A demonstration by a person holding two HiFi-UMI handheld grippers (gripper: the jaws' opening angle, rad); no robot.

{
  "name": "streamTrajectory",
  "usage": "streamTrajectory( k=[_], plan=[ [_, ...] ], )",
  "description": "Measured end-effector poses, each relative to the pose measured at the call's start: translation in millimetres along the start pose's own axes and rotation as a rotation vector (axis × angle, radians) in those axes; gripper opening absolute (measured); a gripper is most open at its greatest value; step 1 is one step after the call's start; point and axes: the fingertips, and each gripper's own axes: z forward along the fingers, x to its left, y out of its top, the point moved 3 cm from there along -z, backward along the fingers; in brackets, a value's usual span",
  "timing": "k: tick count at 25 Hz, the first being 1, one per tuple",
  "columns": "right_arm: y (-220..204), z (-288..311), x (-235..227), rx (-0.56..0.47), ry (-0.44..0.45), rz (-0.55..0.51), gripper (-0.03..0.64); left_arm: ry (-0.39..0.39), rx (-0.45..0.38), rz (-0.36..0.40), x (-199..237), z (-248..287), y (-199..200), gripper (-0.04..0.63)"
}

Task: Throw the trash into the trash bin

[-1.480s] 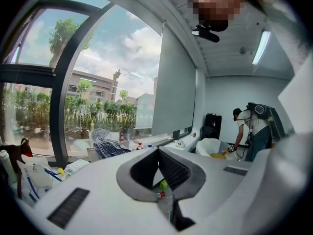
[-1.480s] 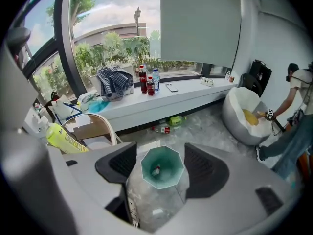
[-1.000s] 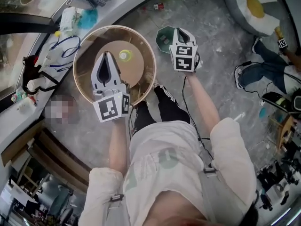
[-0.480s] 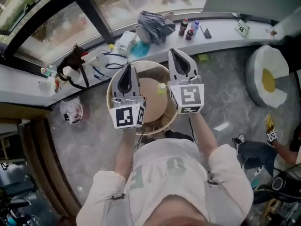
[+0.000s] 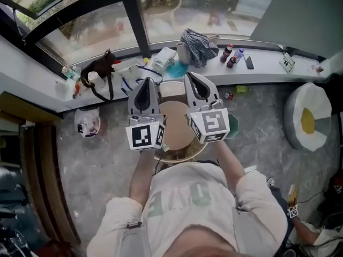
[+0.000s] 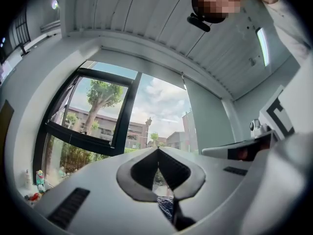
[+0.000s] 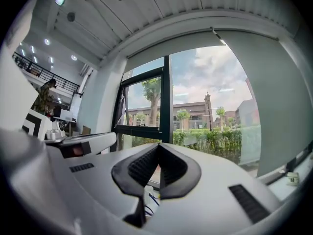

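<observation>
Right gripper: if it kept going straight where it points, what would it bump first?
Probably the window, near its black post. The right gripper points level at it; nothing else shows in between, though depth is unclear.

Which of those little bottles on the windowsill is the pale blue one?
The rightmost bottle, beside the black phone; the other bottles look dark.

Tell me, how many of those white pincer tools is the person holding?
2. The left tool and the right tool are side by side above the round trash bin, one in each hand. None looks hidden.
</observation>
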Motion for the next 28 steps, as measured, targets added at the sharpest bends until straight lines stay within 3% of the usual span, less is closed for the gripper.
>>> streamTrajectory(
  k=[17, 24, 25, 28],
  plan=[
    [-13.7, 7.1, 10.2, 0.076, 0.028, 0.040, 0.014, 0.016, 0.011, -0.003, 12.5, -8.1, 0.1, 0.011],
    [-40.4, 14.5, 13.1, 0.189, 0.071, 0.115, 0.018, 0.097, 0.033, 0.039, 35.4, -24.1, -0.1, 0.011],
    [-47.6, 16.0, 18.1, 0.209, 0.087, 0.125, 0.032, 0.110, 0.037, 0.046, 39.2, -29.2, -1.7, 0.012],
    [-74.9, 27.1, 40.2, 0.268, 0.147, 0.155, 0.194, 0.143, 0.045, 0.073, 55.6, -42.9, -8.8, 0.012]
  ],
)
